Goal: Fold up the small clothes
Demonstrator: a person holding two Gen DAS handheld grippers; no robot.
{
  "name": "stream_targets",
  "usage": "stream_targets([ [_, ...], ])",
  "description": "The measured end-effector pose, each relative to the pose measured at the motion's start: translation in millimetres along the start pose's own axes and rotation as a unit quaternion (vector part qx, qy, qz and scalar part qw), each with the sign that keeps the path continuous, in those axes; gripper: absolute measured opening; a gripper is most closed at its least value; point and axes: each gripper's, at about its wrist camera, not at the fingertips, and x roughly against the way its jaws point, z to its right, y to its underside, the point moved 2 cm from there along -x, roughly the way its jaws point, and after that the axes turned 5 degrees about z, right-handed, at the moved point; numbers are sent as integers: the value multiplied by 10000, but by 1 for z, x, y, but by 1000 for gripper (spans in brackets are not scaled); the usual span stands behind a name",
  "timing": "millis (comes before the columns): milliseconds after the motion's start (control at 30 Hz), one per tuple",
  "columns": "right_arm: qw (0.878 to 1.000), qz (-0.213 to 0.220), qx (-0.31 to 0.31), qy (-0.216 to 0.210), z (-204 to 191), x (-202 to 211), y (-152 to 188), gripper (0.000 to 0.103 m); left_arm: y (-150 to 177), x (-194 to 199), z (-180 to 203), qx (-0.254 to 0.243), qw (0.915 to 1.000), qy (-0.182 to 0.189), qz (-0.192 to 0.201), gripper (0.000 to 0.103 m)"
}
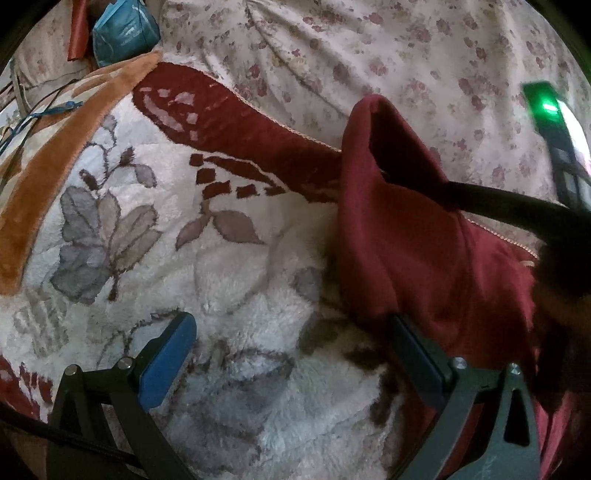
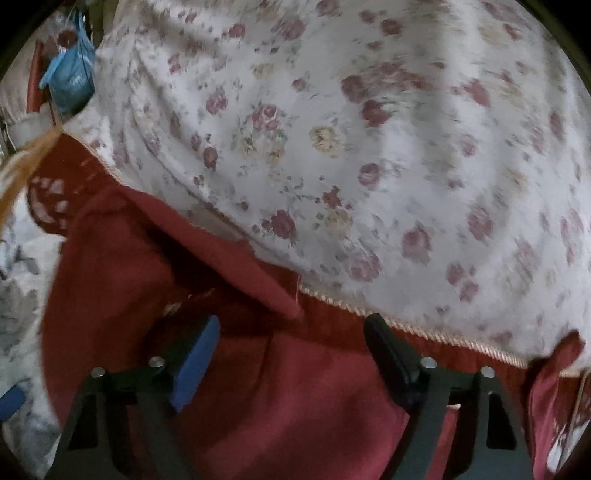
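Observation:
A dark red small garment (image 1: 417, 251) lies bunched on a fluffy white blanket with grey flowers (image 1: 221, 280). In the left wrist view it sits at the right, its upper part raised in a fold. My left gripper (image 1: 291, 332) is open and empty, its right finger (image 1: 417, 354) touching the garment's lower edge. In the right wrist view the garment (image 2: 288, 387) fills the lower half, with a folded flap (image 2: 236, 258) across it. My right gripper (image 2: 291, 332) is open above the garment, holding nothing. Part of the right gripper's dark body (image 1: 554, 229) shows at the right of the left wrist view.
A white bedsheet with small red roses (image 2: 369, 147) covers the far side. The blanket has a dark red border (image 1: 229, 125) and an orange band (image 1: 48, 177). A blue plastic bag (image 1: 122, 29) lies at the far left corner, also seen in the right wrist view (image 2: 70, 81).

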Motion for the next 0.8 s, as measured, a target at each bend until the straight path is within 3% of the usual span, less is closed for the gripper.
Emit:
stream_targets([
  [33, 10000, -20, 42, -10, -2, -9, -3, 78, 0, -3, 0, -12, 10000, -28, -34, 103],
  [67, 9999, -80, 80, -39, -4, -19, -5, 69, 0, -4, 0, -4, 10000, -21, -59, 103],
  [167, 9994, -191, 29, -276, -6, -38, -10, 25, 0, -11, -2, 13, 9999, -63, -110, 103],
  [267, 9990, -42, -185, -408, 1, -34, -15, 10, 0, -14, -3, 41, 9999, -53, -143, 103],
  [400, 9960, 451, -511, -572, 28, 15, -28, 8, 0, -14, -4, -14, 9998, -131, -126, 103],
  [533, 9903, 998, -745, -619, 65, 97, -19, 8, 0, -10, -8, 8, 9995, -296, -98, 103],
  [667, 9879, 1263, -815, -372, 100, 172, 19, 8, 0, 1, -13, 58, 9996, -266, -45, 103],
  [800, 9907, 1126, -761, 44, 129, 212, 73, 8, -2, 19, -17, 90, 9997, -201, 142, 103],
])
